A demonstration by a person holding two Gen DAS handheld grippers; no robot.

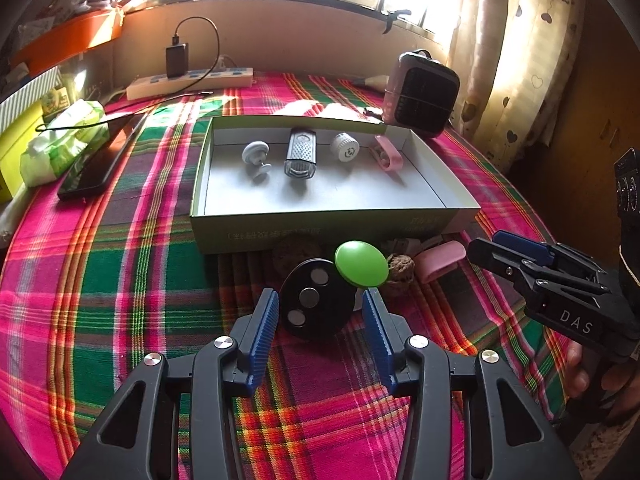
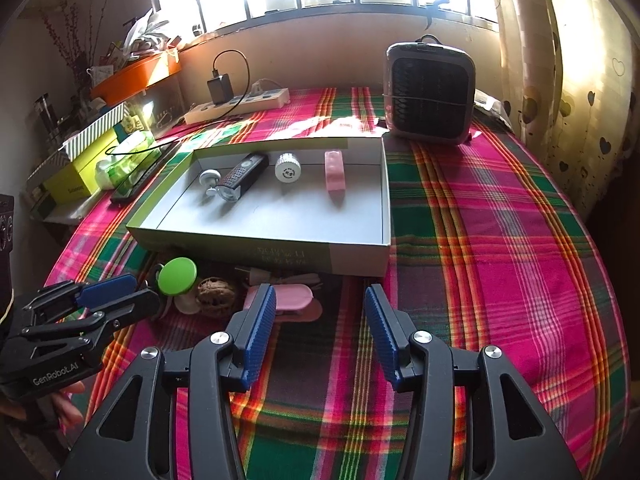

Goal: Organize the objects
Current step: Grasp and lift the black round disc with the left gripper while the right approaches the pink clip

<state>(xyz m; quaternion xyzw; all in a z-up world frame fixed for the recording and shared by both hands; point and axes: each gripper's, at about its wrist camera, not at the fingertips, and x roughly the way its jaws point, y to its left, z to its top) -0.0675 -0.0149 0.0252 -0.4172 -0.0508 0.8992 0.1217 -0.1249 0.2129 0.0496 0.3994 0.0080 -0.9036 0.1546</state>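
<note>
Four small items already lie in a row inside the shallow box (image 1: pixel 336 216) on the plaid-covered worktop (image 1: pixel 120 280): a grey knob (image 1: pixel 256 156), a clear-ended black gadget (image 1: pixel 301 152), a white round cap (image 1: pixel 345 147) and a pink clip (image 1: pixel 387 153). Still outside, against the box's near wall, wait a black disc (image 1: pixel 316 300), a green disc (image 1: pixel 361 264), a walnut (image 2: pixel 216 290) and another pink clip (image 2: pixel 288 300), so the sorting looks about half done. The left gripper (image 1: pixel 320 308) hovers with jaws wide, empty, flanking the black disc without pressing it. The right gripper (image 2: pixel 320 312) is also parted and empty, near the pink clip.
</note>
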